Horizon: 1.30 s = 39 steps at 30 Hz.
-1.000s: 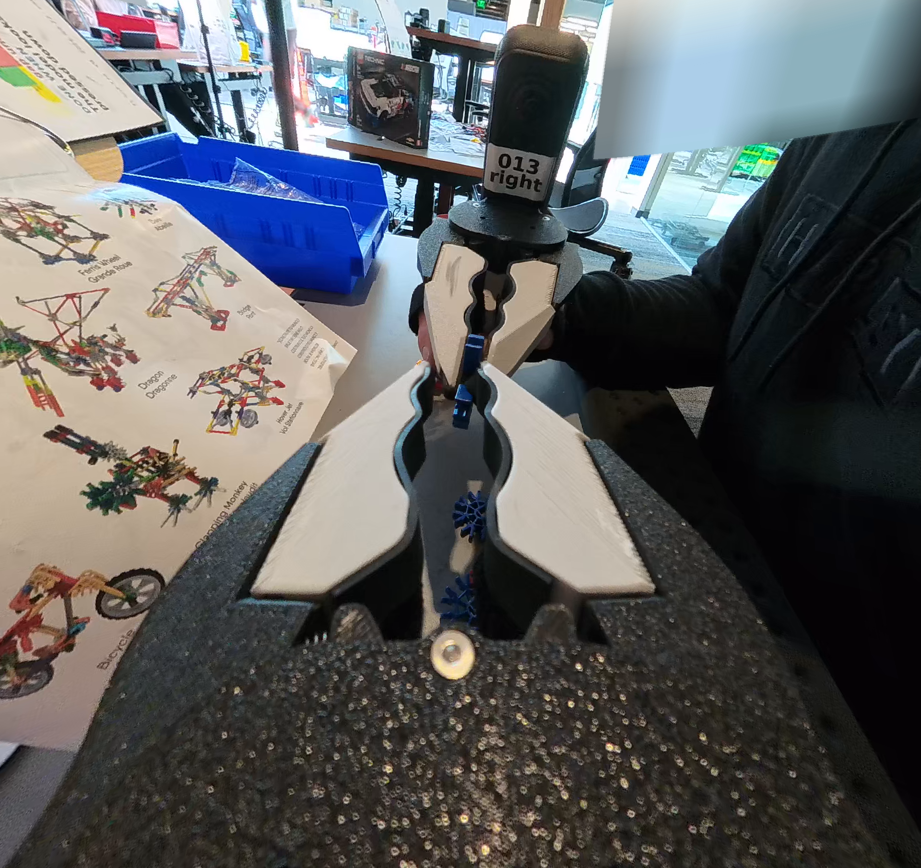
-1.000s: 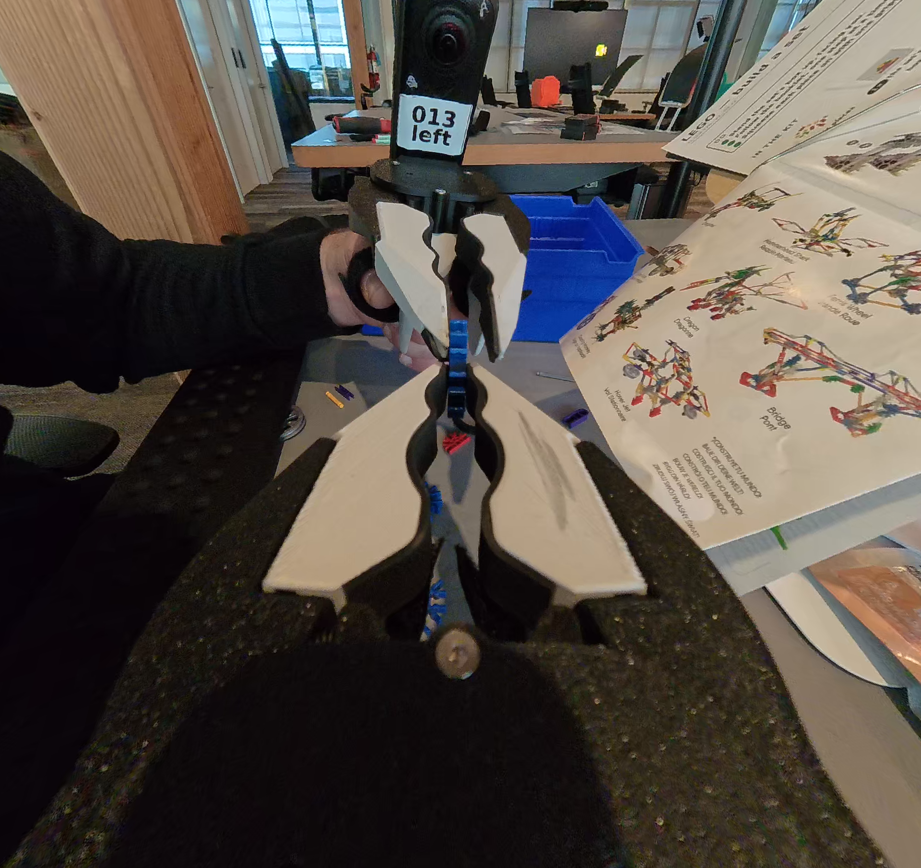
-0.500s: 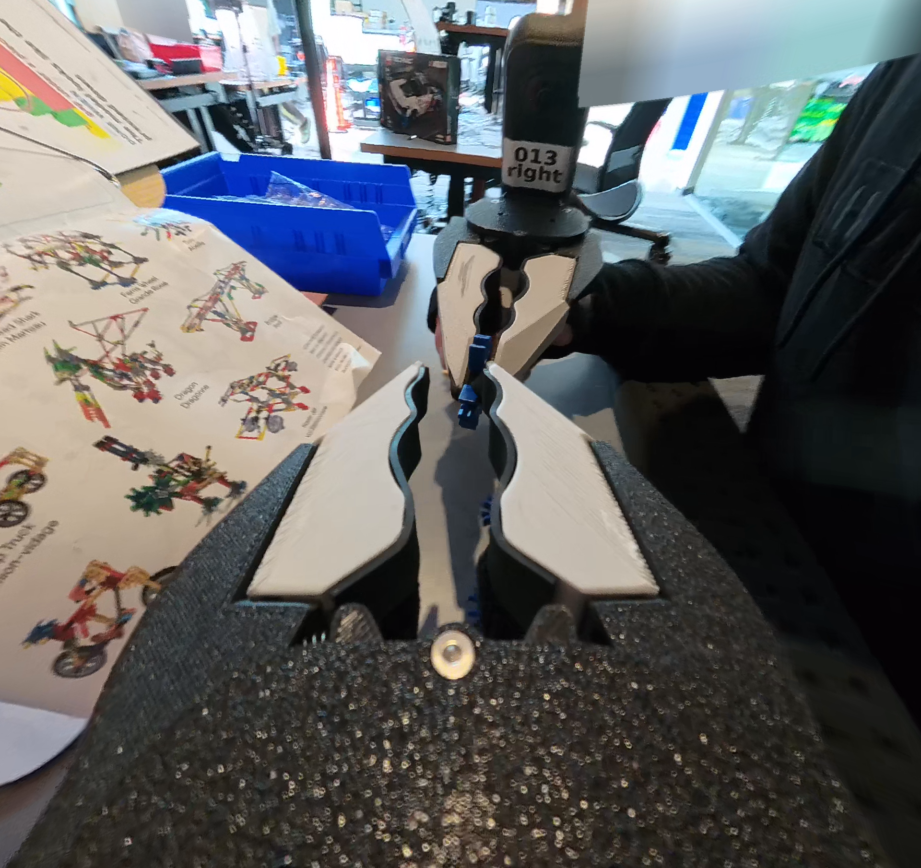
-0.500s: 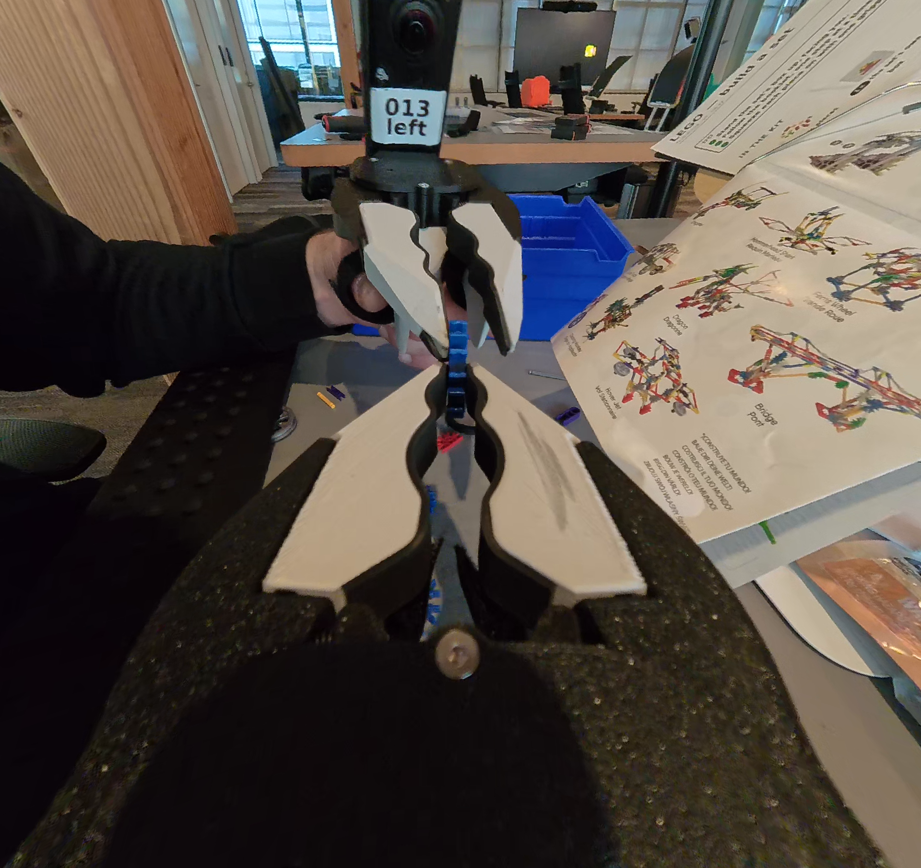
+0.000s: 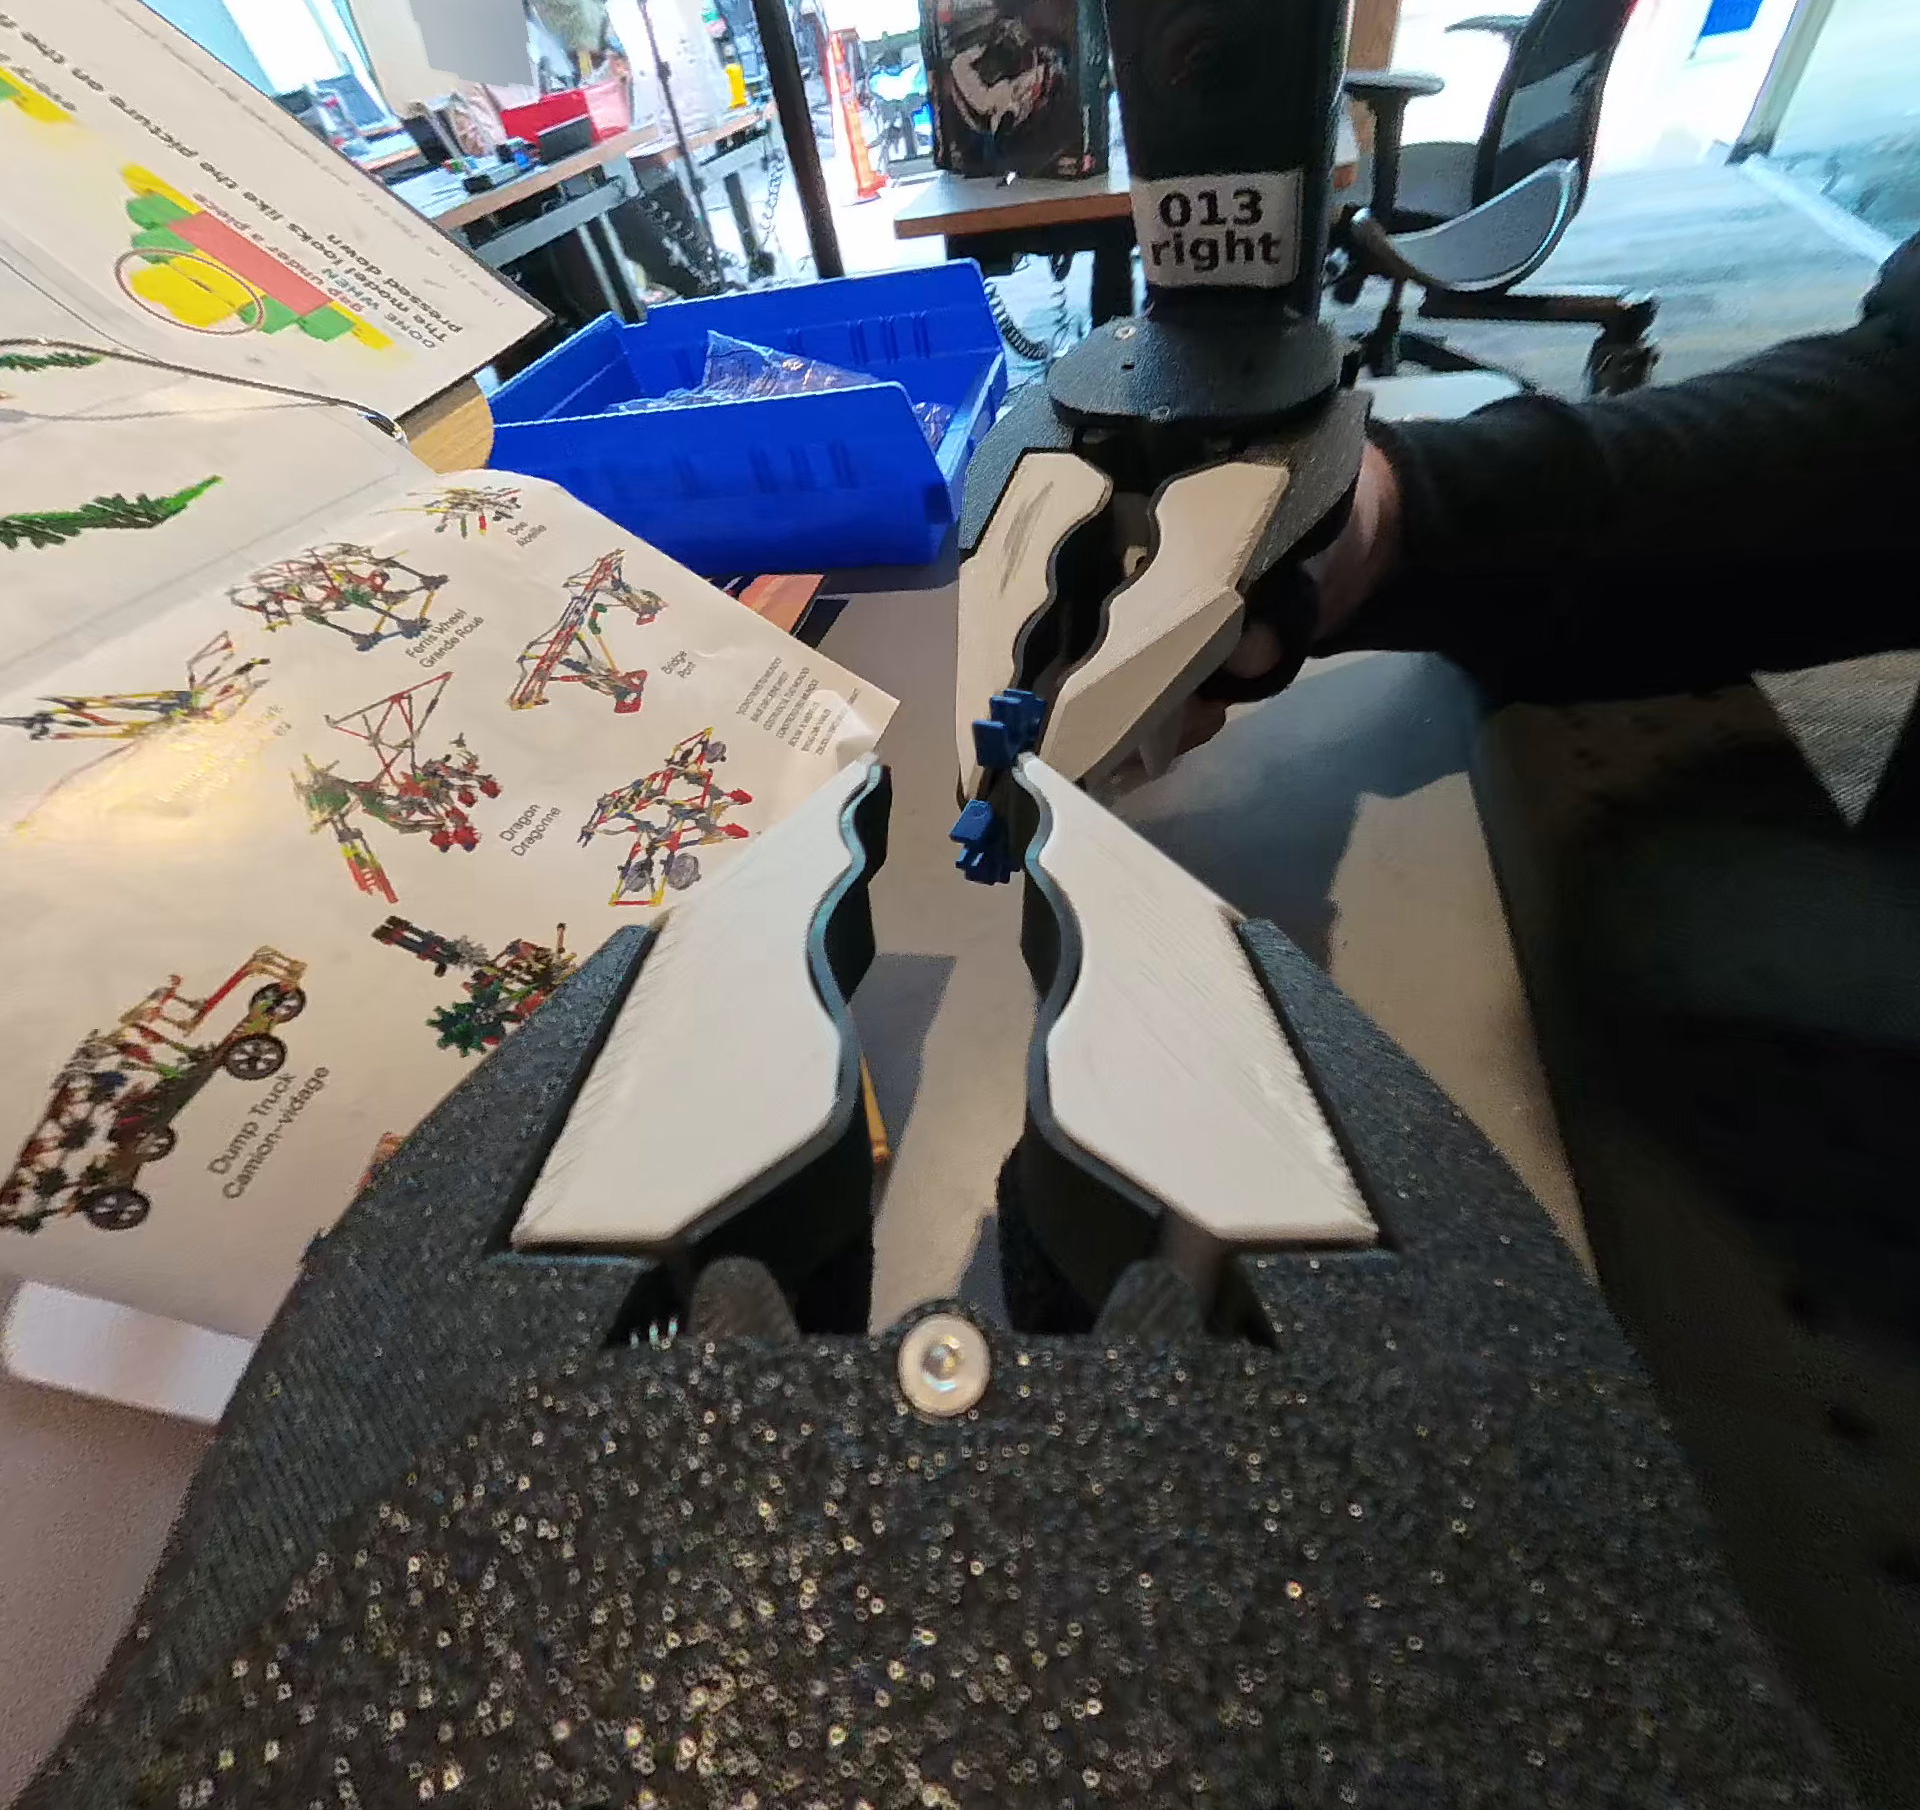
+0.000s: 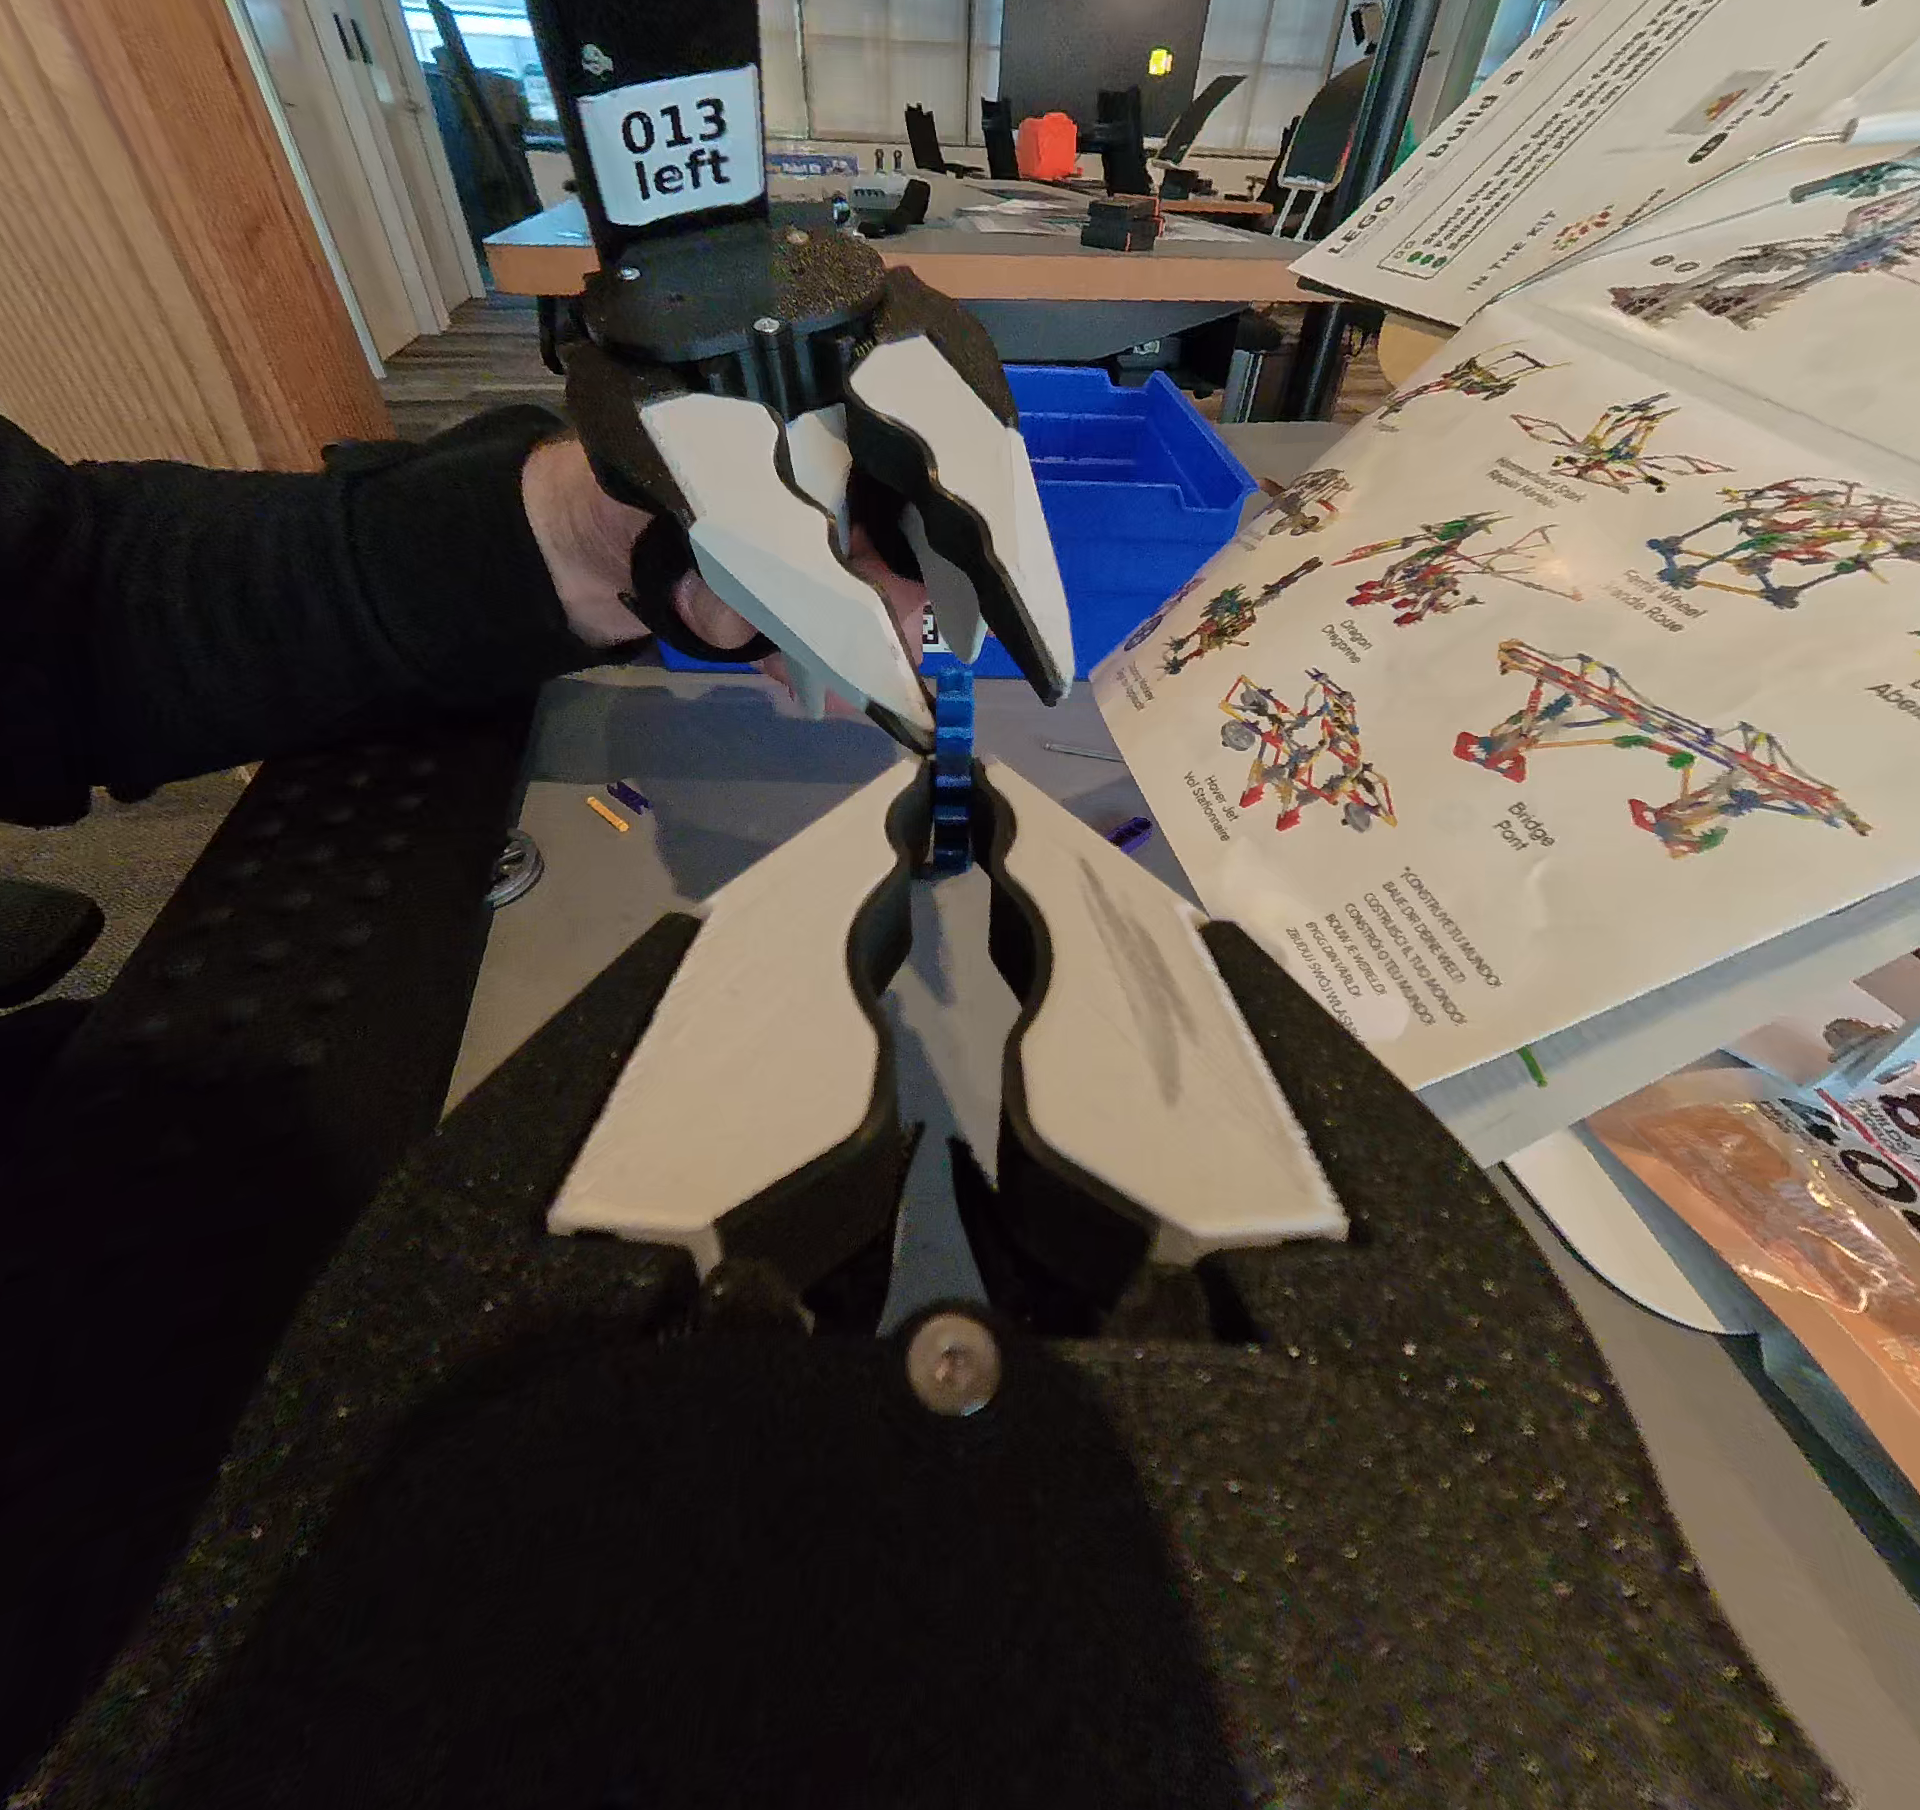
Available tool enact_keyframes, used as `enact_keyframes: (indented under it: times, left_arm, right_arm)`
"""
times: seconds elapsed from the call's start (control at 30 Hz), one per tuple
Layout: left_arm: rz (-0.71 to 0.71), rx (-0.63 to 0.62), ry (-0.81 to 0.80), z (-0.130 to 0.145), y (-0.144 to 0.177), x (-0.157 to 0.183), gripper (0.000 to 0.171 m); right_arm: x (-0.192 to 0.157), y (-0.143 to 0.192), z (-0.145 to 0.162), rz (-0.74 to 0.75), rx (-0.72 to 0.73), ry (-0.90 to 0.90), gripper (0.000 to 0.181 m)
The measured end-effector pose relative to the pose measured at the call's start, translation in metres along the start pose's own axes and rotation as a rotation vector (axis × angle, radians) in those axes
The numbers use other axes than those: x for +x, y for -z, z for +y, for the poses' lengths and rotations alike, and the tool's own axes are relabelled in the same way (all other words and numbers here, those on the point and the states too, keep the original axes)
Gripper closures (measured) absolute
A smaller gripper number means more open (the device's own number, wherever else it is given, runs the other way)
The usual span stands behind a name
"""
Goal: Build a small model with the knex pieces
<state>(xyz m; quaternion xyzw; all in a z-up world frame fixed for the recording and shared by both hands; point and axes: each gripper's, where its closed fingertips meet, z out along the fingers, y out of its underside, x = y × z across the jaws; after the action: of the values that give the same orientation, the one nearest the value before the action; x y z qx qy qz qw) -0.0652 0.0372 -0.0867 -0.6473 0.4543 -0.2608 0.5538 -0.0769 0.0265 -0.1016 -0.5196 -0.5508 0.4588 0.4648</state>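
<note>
A small blue toothed connector piece (image 6: 951,721) stands upright in my right gripper (image 6: 951,768), which is shut on its lower half. In the left wrist view the same piece (image 5: 995,732) sticks out of the right gripper (image 5: 1008,765), which points down at me. My left gripper (image 5: 948,771) is open and empty. The piece touches the tip of its right finger (image 5: 1039,794). In the right wrist view the left gripper (image 6: 987,711) hangs open over the piece, whose top sits between its tips. Both are held above the grey table (image 6: 727,784).
A large instruction sheet with model pictures (image 5: 416,773) (image 6: 1507,721) leans beside the grippers. A blue bin (image 5: 748,472) (image 6: 1122,493) stands behind. Small yellow (image 6: 608,813) and purple (image 6: 1127,833) pieces lie on the table. A black mat (image 6: 312,929) and a plastic bag (image 6: 1766,1199) flank it.
My left gripper has opened wider and shifted left, so the blue piece now sits by its right finger. The right gripper has kept its hold on the piece.
</note>
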Motion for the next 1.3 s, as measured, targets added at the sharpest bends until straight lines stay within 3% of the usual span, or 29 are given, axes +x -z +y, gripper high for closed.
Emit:
enact_keyframes:
  times: [0.3, 1.3]
  left_arm:
    - [-0.063, -0.053, -0.105, 0.004, -0.002, -0.002, 0.152]
    - [-0.111, -0.061, -0.164, 0.007, 0.002, -0.007, 0.152]
  right_arm:
    - [0.004, -0.001, 0.004, 0.028, -0.021, 0.010, 0.176]
    - [0.010, -0.003, 0.010, 0.072, -0.066, 0.022, 0.176]
